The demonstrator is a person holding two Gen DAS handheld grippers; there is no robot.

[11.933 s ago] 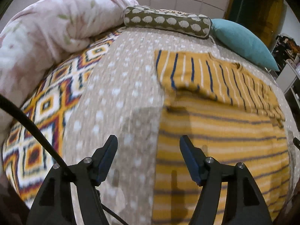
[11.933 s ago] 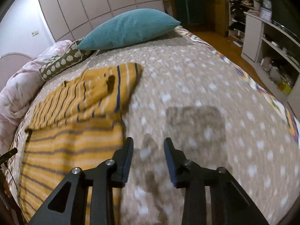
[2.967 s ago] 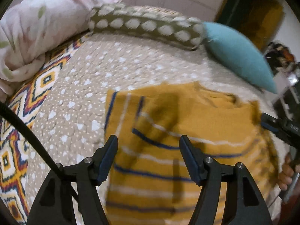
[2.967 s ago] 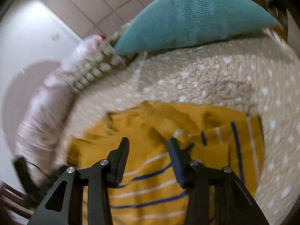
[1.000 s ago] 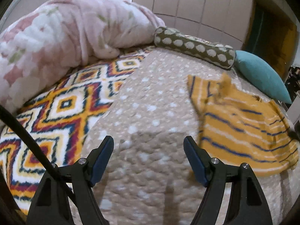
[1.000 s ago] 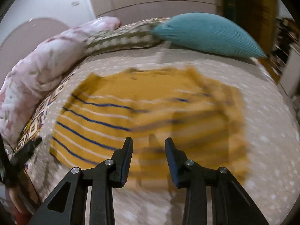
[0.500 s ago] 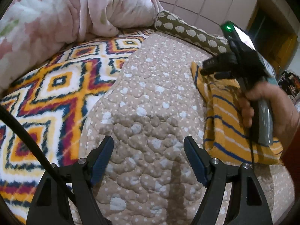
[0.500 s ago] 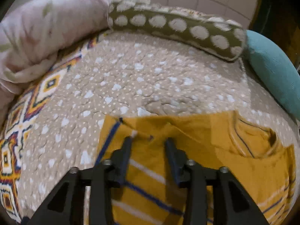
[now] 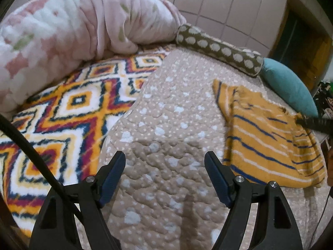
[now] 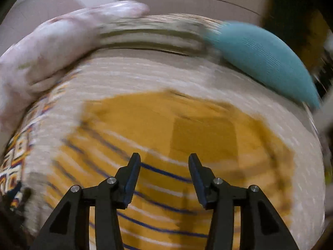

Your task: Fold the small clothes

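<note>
A folded mustard-yellow garment (image 9: 268,143) with blue and white stripes lies on the dotted beige bedspread (image 9: 166,120), to the right in the left wrist view. My left gripper (image 9: 165,167) is open above bare bedspread, left of the garment, with nothing between its fingers. In the blurred right wrist view the same garment (image 10: 177,129) fills the middle. My right gripper (image 10: 164,170) hovers over its near striped part; its jaws are opening and nothing is between them. A dark part of the right gripper (image 9: 314,123) pokes in over the garment's right edge.
A pink floral duvet (image 9: 72,27) is heaped at the back left. A patterned fleece blanket (image 9: 62,112) lies left of the bedspread. An olive dotted bolster (image 9: 218,50) and a teal pillow (image 9: 289,85) line the far edge, with a tiled wall behind.
The right gripper has pulled back from the garment's far left corner toward its right side and opened wider. The hand and gripper that crossed the left wrist view now sit at its right edge.
</note>
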